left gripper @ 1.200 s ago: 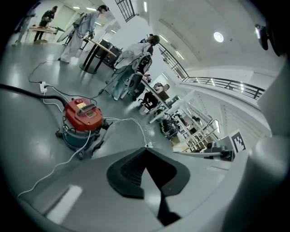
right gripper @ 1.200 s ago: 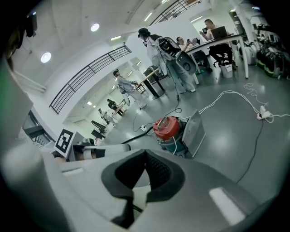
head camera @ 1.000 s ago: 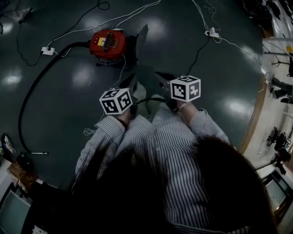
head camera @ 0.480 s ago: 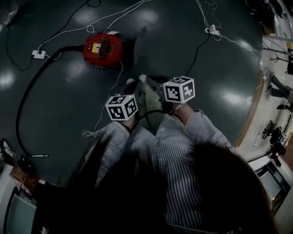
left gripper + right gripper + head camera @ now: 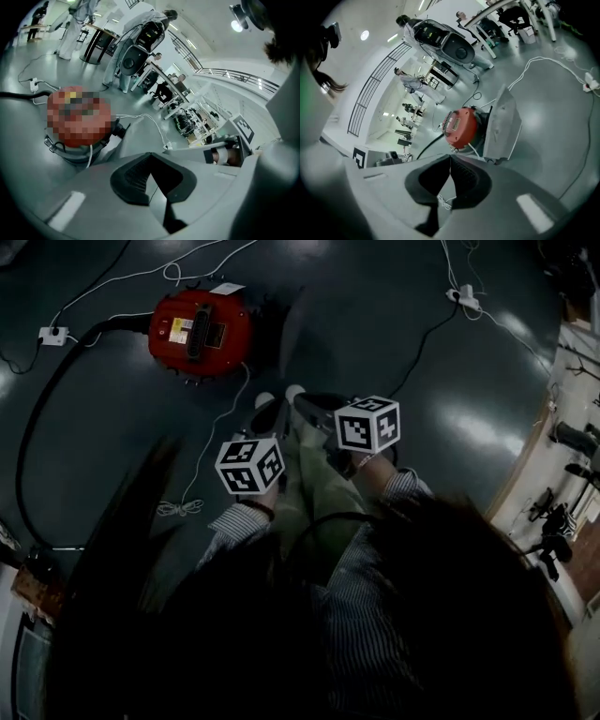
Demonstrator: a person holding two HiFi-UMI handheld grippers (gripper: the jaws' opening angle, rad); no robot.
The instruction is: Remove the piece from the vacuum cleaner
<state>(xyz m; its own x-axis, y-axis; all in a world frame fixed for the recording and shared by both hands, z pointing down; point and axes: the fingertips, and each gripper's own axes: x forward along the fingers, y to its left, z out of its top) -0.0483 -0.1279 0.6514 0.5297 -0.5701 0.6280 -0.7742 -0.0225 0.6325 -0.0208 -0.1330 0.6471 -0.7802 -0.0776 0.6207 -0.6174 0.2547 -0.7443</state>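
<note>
My left tool and right tool are pinched together, empty; the round red vacuum cleaner sits on the dark floor ahead, well apart. I'd open before reaching in.

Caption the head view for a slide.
Left gripper and right gripper held short of the red vacuum cleaner on the dark floor.

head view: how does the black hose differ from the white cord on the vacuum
The black hose is thick and dark; the white cord is thin and pale. The hose leaves the red vacuum cleaner toward the picture's left and sweeps down in a wide arc; the cord drops from the cleaner's lower right corner, fairly straight, and ends in a small tangle. Both lie on the floor and appear joined to the cleaner.
</note>
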